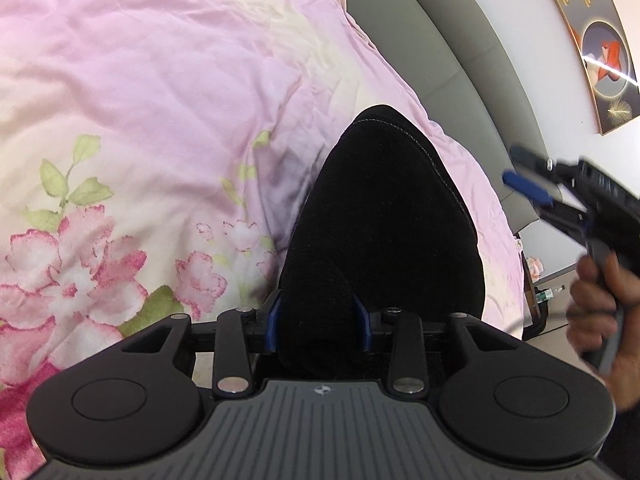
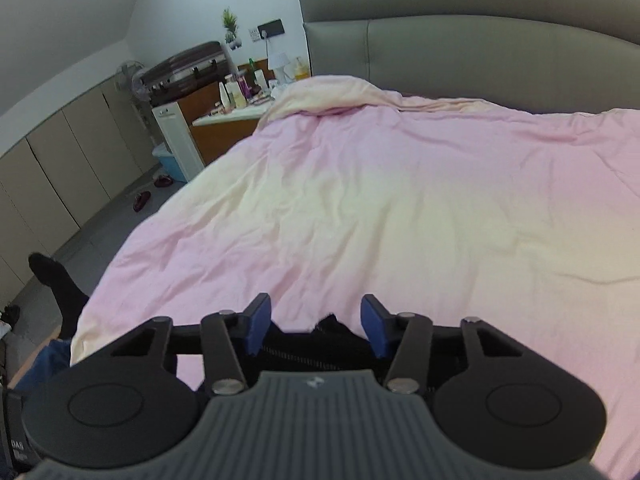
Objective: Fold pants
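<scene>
Pants [image 1: 380, 220], black and thick-napped, are seen in the left wrist view draped over the pink floral duvet [image 1: 140, 120] of the bed, one end bunched between the blue pads of the left claw [image 1: 319, 320]. That claw is closed onto the fabric, pads pressed into it on both sides; the grip is judged to be kept so the cloth can be lifted or pulled into a fold, not let slump. The far end of the garment, with a pale stitched seam, lies on the duvet near the grey headboard [image 1: 460, 40]. The right claw [image 1: 528, 184] is caught at the frame edge, blurred, held off the bed by the right hand [image 1: 596, 312], apart from the garment. In the right wrist view the right claw [image 2: 316, 326] is shown with pads spread wide and nothing pinched; a small dark scrap shows low between them, whether it is pants cannot be told. Only this view shows the wide bare duvet [image 2: 380, 200], the bedside counter [image 2: 228, 118] cluttered with bottles, and a black-socked foot [image 2: 56, 284] on the floor. Only the left view shows the grasp itself.
</scene>
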{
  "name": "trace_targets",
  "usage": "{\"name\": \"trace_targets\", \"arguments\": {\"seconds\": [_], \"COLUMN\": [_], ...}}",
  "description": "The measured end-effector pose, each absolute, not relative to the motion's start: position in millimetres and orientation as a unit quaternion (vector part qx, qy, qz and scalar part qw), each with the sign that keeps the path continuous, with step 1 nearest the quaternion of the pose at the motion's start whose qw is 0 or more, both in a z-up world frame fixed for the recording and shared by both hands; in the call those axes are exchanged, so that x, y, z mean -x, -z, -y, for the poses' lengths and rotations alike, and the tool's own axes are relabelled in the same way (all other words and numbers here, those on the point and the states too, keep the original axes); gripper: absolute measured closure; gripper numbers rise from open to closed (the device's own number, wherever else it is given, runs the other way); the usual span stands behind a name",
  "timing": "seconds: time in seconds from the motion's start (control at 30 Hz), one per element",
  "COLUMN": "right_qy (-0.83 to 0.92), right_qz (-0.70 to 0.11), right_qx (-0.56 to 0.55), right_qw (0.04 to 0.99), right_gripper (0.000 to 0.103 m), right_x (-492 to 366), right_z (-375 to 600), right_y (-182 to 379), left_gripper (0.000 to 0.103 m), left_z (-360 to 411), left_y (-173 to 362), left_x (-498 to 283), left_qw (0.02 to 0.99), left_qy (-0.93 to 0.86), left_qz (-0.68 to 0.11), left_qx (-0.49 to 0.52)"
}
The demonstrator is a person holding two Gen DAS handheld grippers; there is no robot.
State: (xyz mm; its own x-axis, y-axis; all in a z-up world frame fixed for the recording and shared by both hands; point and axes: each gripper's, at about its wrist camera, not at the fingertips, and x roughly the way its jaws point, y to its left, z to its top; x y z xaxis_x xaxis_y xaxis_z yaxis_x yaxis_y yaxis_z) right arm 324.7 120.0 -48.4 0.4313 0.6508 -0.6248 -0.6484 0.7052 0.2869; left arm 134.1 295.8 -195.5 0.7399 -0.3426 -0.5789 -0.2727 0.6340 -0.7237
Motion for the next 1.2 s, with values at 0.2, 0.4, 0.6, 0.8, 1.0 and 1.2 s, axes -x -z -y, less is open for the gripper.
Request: {"name": "trace_targets", "arguments": {"seconds": [0.2, 0.4, 0.6, 0.8, 1.0, 1.2], "right_qy": [-0.298, -0.256, -0.25, -0.228, -0.223, -0.227], "right_qz": [-0.388, -0.43, -0.338, -0.288, -0.302, -0.37], "right_qx": [0.044, -0.015, -0.137, -0.067, -0.079, -0.013], "right_qw": [0.871, 0.866, 0.897, 0.928, 0.923, 0.901], "right_gripper": [0.057, 0.06, 0.065, 0.056, 0.054, 0.036], "right_x": [-303, -358, -316, -204, -122, -98], "right_z": [-136, -142, -88, -61, -26, -13], "right_y": [97, 162, 123, 151, 194, 206], "left_gripper": [0.06, 0.06, 0.059, 0.058, 0.054, 0.052], "left_z": [-288, -286, -287, -283, -276, -271], "left_y": [190, 191, 193, 191, 192, 182], "left_x": [-130, -130, -131, -133, -134, -133], "left_qw": [0.84, 0.844, 0.845, 0.85, 0.857, 0.869], "left_qy": [0.006, 0.014, 0.006, -0.001, -0.007, -0.022], "left_qz": [-0.361, -0.358, -0.356, -0.354, -0.359, -0.361], "left_qx": [0.406, 0.399, 0.399, 0.389, 0.37, 0.338]}}
